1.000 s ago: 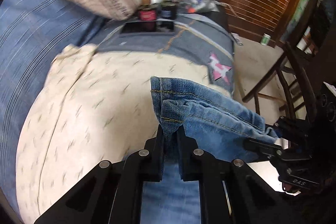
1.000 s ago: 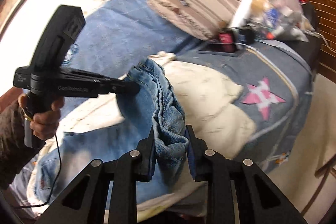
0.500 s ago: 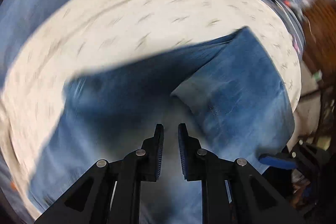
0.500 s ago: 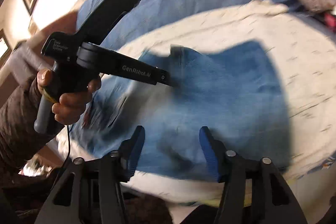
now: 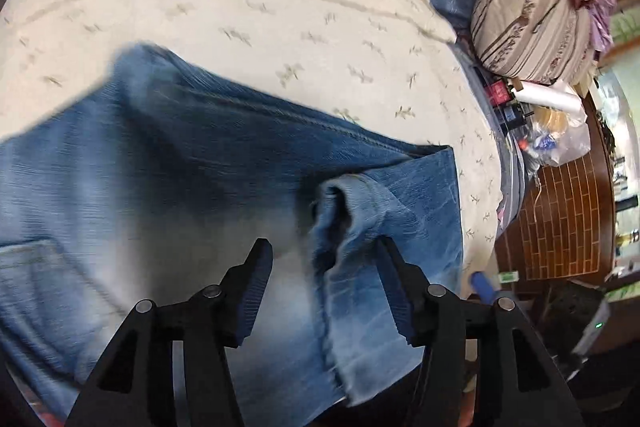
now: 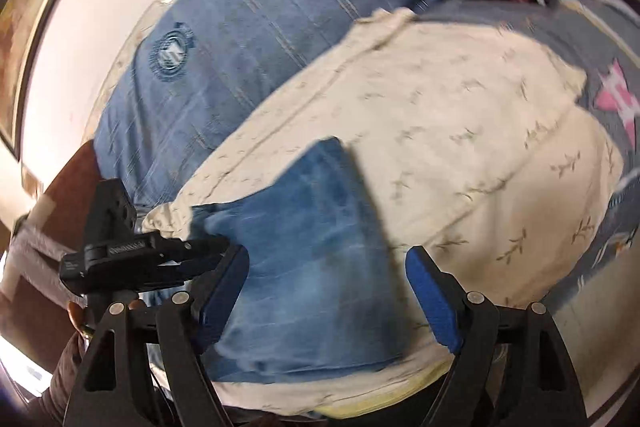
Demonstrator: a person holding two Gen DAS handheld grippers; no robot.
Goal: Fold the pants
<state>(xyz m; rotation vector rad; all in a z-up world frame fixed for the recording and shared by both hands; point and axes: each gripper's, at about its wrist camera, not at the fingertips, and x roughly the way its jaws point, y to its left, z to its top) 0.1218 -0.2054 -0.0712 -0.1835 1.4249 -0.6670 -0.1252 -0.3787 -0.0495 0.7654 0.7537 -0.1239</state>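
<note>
Blue denim pants [image 5: 180,187] lie on a cream patterned blanket [image 5: 260,7]. The leg ends are folded back over the upper part, with a rumpled hem [image 5: 344,211] standing up. My left gripper [image 5: 324,283] is open, just above the rumpled hem, holding nothing. In the right wrist view the folded pants [image 6: 316,267] lie flat between the fingers of my right gripper [image 6: 328,291], which is wide open and empty above them. The left gripper [image 6: 132,255] shows at the left there, at the pants' edge.
A blue striped bedspread [image 6: 240,27] lies under the blanket [image 6: 460,167]. A striped pillow [image 5: 532,23], small bottles and a plastic bag [image 5: 560,135] sit at the bed's far end. A wooden bed end [image 5: 560,219] stands to the right. A white wall [image 6: 100,7] runs along the left.
Both grippers carried the leg ends over and laid them down. Both have let go of the denim and opened; the right opened first, the left after it. The pants now lie folded.
</note>
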